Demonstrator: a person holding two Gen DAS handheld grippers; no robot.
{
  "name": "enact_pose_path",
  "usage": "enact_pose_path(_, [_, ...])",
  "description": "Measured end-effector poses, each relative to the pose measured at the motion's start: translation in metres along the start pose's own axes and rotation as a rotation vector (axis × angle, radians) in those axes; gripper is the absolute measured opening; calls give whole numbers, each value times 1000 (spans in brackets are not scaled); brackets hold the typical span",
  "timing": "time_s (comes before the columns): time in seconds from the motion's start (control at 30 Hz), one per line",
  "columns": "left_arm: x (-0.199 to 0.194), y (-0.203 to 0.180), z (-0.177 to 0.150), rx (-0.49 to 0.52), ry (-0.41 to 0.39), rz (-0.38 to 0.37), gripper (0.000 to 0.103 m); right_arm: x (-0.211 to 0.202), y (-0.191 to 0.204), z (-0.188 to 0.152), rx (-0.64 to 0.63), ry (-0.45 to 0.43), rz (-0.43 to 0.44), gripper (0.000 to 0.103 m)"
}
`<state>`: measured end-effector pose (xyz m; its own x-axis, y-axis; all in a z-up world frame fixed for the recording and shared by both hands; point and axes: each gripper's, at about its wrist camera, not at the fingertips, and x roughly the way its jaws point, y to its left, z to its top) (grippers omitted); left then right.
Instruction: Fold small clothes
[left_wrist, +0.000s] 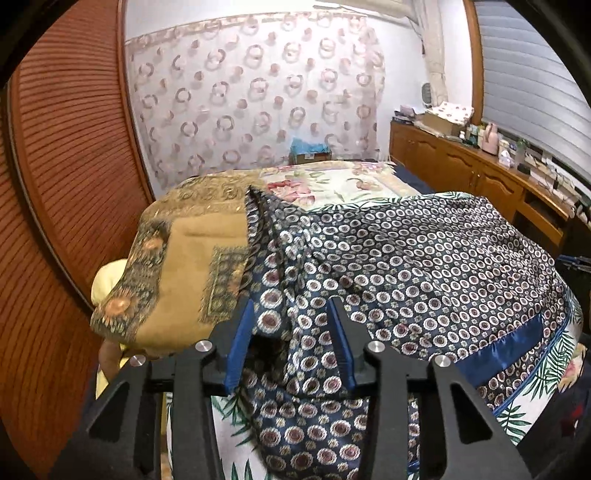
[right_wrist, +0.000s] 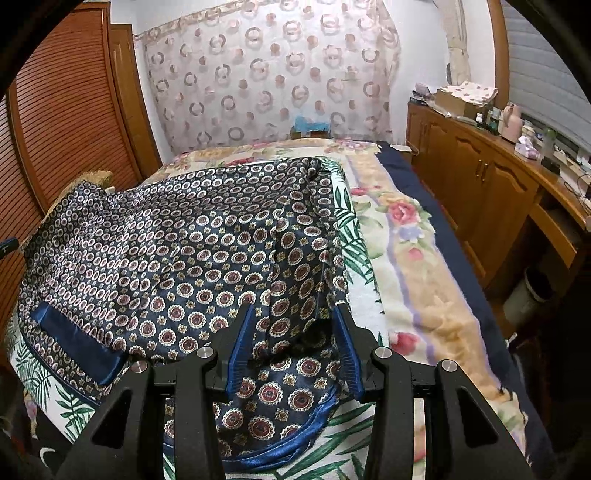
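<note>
A navy satin garment (left_wrist: 424, 266) with a ring-and-medallion print and blue trim lies spread on the bed. In the left wrist view its left edge is bunched and pulled up into a ridge. My left gripper (left_wrist: 291, 301) is shut on that bunched edge, and cloth hangs down below the pads. In the right wrist view the same garment (right_wrist: 166, 251) stretches off to the left. My right gripper (right_wrist: 294, 306) is shut on its gathered right edge, with a blue-trimmed hem curling underneath. A blue band (right_wrist: 74, 343) crosses the garment near its front left.
Under the garment lie a white leaf-print cloth (right_wrist: 351, 229) and a floral blanket (right_wrist: 417, 280) on the bed. A tan patterned cloth (left_wrist: 177, 258) sits at the left by the louvred wooden wardrobe (left_wrist: 55, 184). A cluttered wooden cabinet (right_wrist: 480, 192) runs along the right.
</note>
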<state>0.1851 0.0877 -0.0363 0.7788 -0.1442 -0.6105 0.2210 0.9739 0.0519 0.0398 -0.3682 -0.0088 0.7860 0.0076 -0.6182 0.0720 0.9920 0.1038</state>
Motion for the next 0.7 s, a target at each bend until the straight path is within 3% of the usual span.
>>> enact_pose_path(0.37, [47, 3, -5, 53, 152, 78, 42, 7, 1, -1, -14, 12, 14, 45])
enact_pose_path(0.47, [52, 5, -8, 61, 163, 106, 30, 7, 0, -2, -13, 12, 17, 45])
enact_pose_path(0.53, [50, 7, -8, 66, 151, 125, 8, 7, -1, -2, -12, 11, 17, 45])
enact_pose_path(0.7, [34, 5, 1, 46, 92, 99, 4, 8, -1, -1, -11, 11, 14, 45])
